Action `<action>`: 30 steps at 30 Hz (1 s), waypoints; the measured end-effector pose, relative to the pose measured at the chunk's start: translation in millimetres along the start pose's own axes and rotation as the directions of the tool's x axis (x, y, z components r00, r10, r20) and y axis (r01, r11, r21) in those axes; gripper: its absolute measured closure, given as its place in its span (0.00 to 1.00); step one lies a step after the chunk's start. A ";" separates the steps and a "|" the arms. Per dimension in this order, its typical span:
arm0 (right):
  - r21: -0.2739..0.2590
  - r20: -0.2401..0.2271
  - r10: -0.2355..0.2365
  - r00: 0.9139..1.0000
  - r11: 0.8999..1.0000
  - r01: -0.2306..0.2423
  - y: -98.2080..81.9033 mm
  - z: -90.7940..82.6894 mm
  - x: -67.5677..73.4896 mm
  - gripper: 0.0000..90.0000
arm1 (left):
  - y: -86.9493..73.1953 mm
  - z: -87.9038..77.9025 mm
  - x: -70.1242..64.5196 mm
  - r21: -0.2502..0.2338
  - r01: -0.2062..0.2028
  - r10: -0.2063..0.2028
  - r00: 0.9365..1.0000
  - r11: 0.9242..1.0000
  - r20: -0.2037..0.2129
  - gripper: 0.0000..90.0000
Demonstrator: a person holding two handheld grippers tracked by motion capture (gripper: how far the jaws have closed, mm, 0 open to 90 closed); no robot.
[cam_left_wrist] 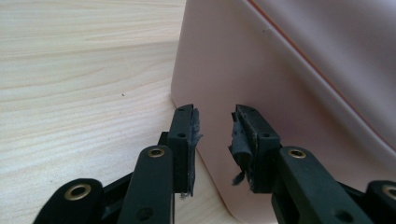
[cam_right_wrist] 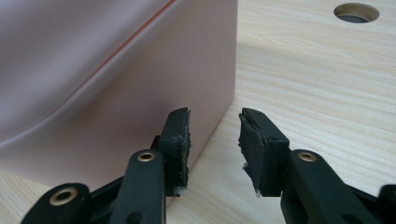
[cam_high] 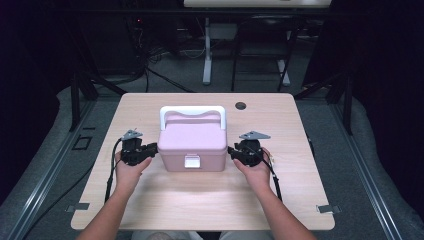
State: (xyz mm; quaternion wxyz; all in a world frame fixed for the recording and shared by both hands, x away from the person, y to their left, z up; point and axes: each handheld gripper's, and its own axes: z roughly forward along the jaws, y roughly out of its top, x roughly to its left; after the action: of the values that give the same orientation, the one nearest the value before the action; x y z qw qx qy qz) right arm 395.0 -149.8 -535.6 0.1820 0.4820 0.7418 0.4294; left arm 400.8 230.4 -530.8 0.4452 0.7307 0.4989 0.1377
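Between the two tools, left tool (cam_high: pixel 150 149) and right tool (cam_high: pixel 233 150) both unclenched, sits the pink box (cam_high: pixel 192 142)

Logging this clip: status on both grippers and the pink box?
Left gripper and right gripper open, flanking pink box, holding nothing. Box shut, upright, mid-table. Nothing in the way.

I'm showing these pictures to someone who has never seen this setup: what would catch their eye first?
A pink box with a white handle and a white front latch stands mid-table on the pale wooden table. Flanking it, the left gripper and right gripper point at its two ends, black fingers apart with nothing between them. Behind the box, a round hole breaks the tabletop.
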 end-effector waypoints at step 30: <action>-0.005 0.014 0.025 1.000 1.000 -0.025 -2.1 -2.2 15.7 1.00 | -3.8 0.6 -14.5 -0.014 0.022 -0.021 1.000 1.000 0.017 0.99</action>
State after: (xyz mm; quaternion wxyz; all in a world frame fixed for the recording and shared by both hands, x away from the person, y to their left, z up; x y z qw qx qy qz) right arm 385.0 -137.5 -533.8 0.1832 0.4936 0.7334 0.4300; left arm 392.2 218.1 -530.6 0.4559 0.7233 0.5021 0.1304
